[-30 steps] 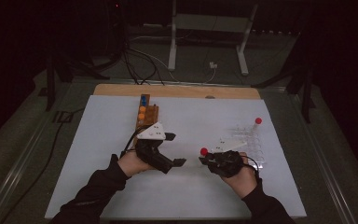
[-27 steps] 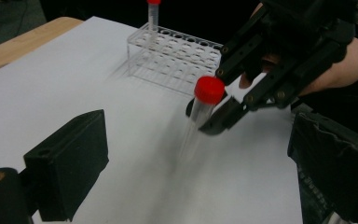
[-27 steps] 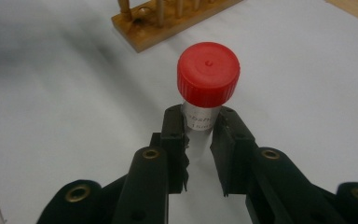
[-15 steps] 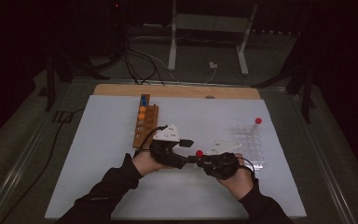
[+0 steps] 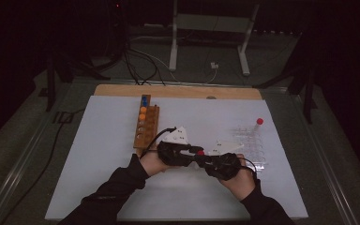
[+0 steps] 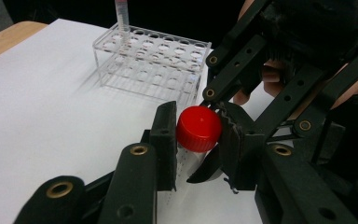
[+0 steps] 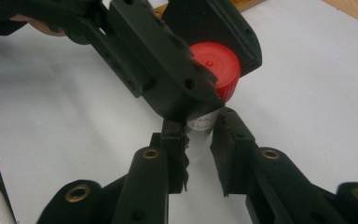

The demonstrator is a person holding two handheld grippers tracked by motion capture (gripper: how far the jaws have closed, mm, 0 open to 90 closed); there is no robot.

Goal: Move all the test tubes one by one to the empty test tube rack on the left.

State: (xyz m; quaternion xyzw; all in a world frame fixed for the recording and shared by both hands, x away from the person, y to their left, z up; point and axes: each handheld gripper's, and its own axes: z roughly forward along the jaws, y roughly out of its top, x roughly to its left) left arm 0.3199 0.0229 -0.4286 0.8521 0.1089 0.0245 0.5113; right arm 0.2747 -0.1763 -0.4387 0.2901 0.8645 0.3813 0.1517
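A clear tube (image 7: 202,124) with a red screw cap (image 6: 198,128) is held between both grippers just above the white mat. My right gripper (image 7: 199,129) is shut on the tube's body below the cap. My left gripper (image 6: 198,122) has just been closing, and its pads now press on the red cap (image 7: 218,64) from both sides. In the high view the two grippers meet nose to nose at the mat's front middle, left gripper (image 5: 193,151) against right gripper (image 5: 207,160), with the cap (image 5: 200,152) between them.
A clear plastic rack (image 5: 251,146) stands just right of the hands, with one red-capped tube (image 5: 259,123) upright at its far corner. A wooden rack (image 5: 146,127) with orange and blue caps stands to the left. The white mat (image 5: 89,164) covers the table.
My left gripper has moved right to the tube in the right gripper, and its jaws have closed from wide open onto the red cap. The right gripper has stayed in place.
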